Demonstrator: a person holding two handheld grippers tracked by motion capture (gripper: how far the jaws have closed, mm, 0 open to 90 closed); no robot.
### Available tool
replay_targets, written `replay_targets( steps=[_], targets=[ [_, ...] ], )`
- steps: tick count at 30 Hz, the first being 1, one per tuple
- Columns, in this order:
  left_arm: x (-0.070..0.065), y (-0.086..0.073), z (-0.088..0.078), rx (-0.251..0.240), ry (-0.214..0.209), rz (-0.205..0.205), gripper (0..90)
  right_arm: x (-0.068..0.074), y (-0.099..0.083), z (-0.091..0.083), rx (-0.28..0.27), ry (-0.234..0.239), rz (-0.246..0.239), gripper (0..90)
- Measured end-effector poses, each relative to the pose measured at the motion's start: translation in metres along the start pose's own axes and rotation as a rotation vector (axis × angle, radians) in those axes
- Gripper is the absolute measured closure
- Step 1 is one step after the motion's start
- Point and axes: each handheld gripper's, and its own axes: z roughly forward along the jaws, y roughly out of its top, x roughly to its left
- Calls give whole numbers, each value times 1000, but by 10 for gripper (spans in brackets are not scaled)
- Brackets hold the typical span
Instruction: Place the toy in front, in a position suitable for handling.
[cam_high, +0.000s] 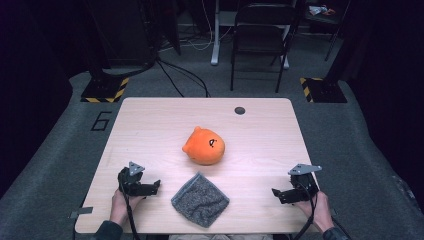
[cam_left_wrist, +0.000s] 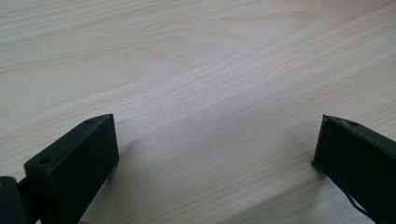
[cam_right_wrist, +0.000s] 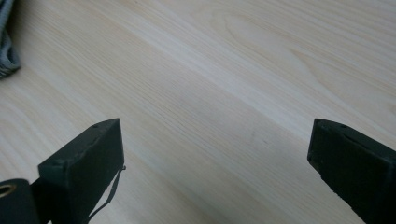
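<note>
The only writing is a black "6" on the grey floor left of the table. The table top is pale wood with fine straight grain, square with rounded corners, and has one small dark round cap near its far edge.

On it lie two soft things. One orange plush is round and smooth, with two small ears and a little black mark on its side; it sits at the middle of the table. One grey cloth, folded to a rough square, speckled and woolly, lies near the front edge, just in front of the plush and apart from it.

The left gripper rests left of the cloth, its jaws spread wide over bare wood. The right gripper rests right of the cloth, also spread wide and holding nothing; in the right gripper view, a grey edge of the cloth sits at the upper left corner.
</note>
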Motion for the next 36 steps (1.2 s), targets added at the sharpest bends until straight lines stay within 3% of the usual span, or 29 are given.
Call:
replay_targets(
  steps=[15, 20, 36],
  targets=[
    [0, 6, 7, -4, 33, -26, 0, 42, 31, 14, 18, 77, -86, 30],
    [0, 7, 7, -3, 32, -26, 0, 56, 43, 15, 2, 106, -112, 35],
    [1, 6, 7, -1, 24, -23, 0, 99, 67, 40, 36, 179, -193, 38]
  ],
)
